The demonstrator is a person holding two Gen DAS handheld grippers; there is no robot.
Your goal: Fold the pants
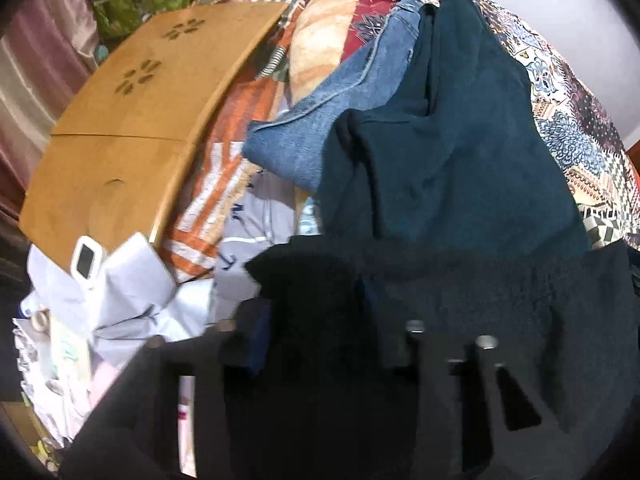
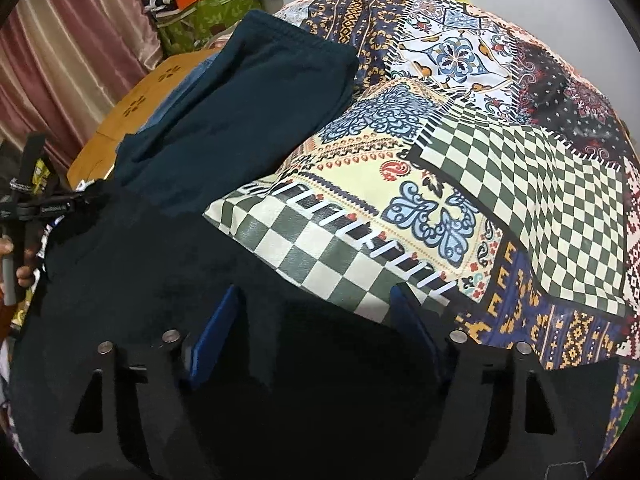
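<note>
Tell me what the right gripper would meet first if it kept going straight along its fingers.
Most likely the black pants: the right gripper points down with that dark fabric between its blue fingers, and the patchwork bedspread lies beyond. Depth is unclear.

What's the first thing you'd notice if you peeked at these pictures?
The bright patchwork bedspread with its checkered squares fills the right side. Dark teal pants lie across it at the left, over blue jeans. Up close, black cloth lies between the right gripper's blue fingers.
</note>
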